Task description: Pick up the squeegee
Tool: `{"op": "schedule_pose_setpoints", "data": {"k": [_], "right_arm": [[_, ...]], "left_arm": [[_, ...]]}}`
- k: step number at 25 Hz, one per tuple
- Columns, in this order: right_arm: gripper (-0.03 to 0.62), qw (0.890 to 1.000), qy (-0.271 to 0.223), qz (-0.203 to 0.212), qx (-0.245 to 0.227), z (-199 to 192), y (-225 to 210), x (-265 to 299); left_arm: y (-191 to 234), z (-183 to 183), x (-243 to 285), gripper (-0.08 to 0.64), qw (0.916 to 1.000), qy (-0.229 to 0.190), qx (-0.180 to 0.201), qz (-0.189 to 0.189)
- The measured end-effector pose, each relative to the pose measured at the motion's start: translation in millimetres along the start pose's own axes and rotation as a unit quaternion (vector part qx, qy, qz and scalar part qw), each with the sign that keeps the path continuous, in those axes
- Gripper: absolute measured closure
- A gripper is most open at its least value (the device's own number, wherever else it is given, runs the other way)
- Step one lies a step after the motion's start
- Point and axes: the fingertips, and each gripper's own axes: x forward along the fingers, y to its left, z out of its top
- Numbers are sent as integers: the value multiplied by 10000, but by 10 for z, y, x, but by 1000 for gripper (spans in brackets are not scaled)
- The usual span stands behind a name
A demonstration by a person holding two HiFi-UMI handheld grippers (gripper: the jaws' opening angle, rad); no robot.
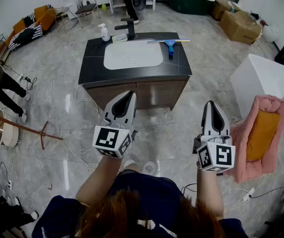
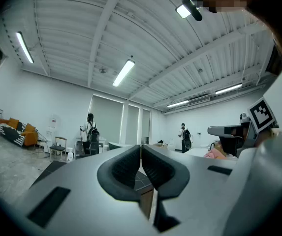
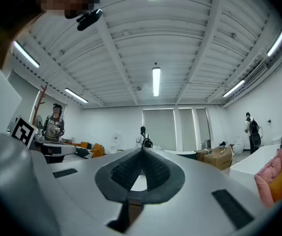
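Observation:
The squeegee (image 1: 170,43), blue-headed with a pale blade, lies on the far right of the black countertop (image 1: 89,63), beside the white sink (image 1: 133,54). Both grippers are held level in front of the cabinet, well short of the squeegee. My left gripper (image 1: 130,94) points at the cabinet's front left; its jaws (image 2: 141,149) meet at the tips with nothing between them. My right gripper (image 1: 210,103) hovers right of the cabinet, and its jaws (image 3: 141,152) are shut and empty. Neither gripper view shows the squeegee.
A soap bottle (image 1: 104,32) and a black faucet (image 1: 129,29) stand at the counter's back. A white tub (image 1: 260,76) and a pink and orange cushion (image 1: 260,133) sit to the right. A wooden stand (image 1: 18,125) is at left. Cables run over the floor.

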Motion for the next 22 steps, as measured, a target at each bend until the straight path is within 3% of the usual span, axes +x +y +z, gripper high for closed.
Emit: {"op": "schedule_pose_setpoints", "data": {"k": [5, 13, 22], "right_arm": [[577, 9996, -74, 60, 282, 15, -68, 32], [575, 9993, -19, 62, 355, -68, -152, 334], [575, 9995, 70, 17, 309, -283, -320, 1240]], "left_arm": [[-14, 8, 46, 532, 9999, 20, 81, 59], [148, -14, 273, 532, 9999, 93, 70, 120], [599, -140, 1218, 532, 10000, 62, -33, 46]]}}
